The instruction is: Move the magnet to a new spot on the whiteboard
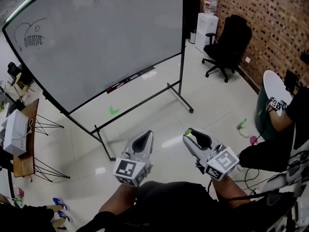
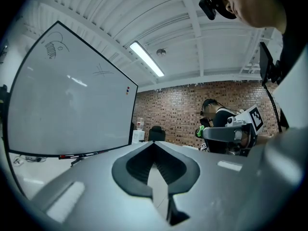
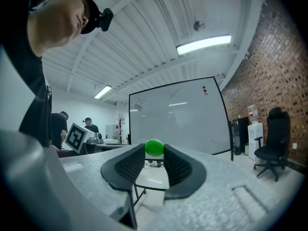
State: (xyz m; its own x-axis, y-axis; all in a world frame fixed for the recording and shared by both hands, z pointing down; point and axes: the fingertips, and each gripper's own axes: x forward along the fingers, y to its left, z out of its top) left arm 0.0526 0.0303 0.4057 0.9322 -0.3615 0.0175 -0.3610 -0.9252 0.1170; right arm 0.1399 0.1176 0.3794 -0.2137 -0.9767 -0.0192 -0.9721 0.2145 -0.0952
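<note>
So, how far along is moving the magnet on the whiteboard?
Done: the green magnet is picked up, pinched at the right gripper's jaw tips. In hand: it is held away from the whiteboard. Left: bring it to the board, stick it on a bare spot, let go. The left gripper is shut and empty.

Office chair right of whiteboard
</note>
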